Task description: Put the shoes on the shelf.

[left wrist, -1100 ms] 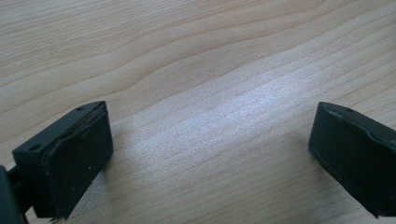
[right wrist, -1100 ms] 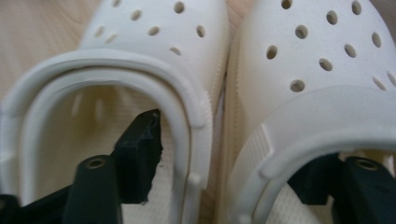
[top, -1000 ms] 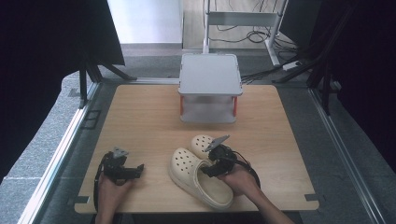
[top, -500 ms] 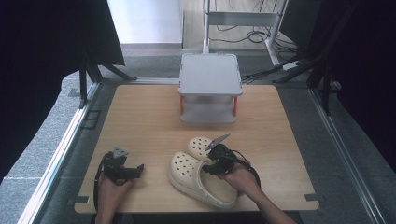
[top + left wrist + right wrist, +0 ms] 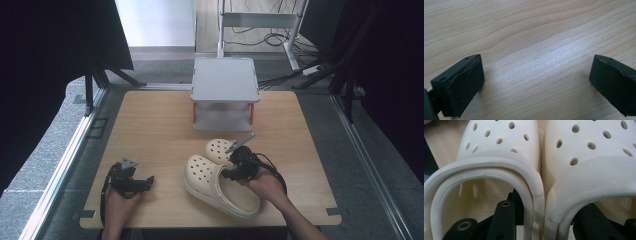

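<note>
The right tool [image 5: 235, 167] has just closed, pinching both clogs' [image 5: 220, 185] inner walls, its tips hidden inside.

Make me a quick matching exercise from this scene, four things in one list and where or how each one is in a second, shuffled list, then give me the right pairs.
1. left gripper
2. right gripper
3. grey two-tier stand
4. cream clogs

A. at the table's far middle
B. open over bare wood
C. side by side, inner walls touching
D. one jaw inside each clog, pinching both

Pairs: 1-B, 2-D, 3-A, 4-C
</note>
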The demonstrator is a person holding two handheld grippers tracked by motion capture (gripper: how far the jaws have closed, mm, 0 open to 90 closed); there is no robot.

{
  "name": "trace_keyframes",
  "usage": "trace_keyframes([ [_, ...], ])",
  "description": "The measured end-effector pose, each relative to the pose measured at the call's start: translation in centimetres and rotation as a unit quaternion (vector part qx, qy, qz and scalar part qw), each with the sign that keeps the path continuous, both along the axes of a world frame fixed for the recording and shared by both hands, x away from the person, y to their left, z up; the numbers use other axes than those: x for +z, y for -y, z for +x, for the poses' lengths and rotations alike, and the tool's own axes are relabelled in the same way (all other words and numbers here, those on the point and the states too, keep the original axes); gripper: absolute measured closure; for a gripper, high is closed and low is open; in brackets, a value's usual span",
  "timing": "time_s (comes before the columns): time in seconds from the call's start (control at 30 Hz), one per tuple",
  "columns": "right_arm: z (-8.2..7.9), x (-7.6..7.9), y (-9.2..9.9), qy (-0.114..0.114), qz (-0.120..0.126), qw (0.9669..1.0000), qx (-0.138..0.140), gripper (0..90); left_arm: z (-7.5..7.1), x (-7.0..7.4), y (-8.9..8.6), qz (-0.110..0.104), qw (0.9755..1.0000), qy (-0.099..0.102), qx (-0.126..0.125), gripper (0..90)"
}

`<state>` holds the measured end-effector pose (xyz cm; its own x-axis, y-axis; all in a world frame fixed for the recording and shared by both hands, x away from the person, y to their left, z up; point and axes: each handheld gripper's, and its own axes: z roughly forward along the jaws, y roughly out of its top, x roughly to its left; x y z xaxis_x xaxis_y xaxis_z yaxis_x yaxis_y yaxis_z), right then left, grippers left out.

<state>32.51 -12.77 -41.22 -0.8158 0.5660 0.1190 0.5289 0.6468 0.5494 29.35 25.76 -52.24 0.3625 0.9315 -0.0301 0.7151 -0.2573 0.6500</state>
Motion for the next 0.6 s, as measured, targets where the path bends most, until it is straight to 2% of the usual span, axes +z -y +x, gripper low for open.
trace_keyframes([
  [0.27,0.5,1.5,0.8,0.005,0.004,0.9999,-0.012,66.2,0.0,0.0,0.0,0.001,1.0000,0.000,0.000,0.0],
  [0.6,1.4,4.9,1.4,0.014,0.010,0.9992,-0.035,66.1,0.0,0.0,0.0,-0.001,1.0000,0.000,-0.001,0.0],
])
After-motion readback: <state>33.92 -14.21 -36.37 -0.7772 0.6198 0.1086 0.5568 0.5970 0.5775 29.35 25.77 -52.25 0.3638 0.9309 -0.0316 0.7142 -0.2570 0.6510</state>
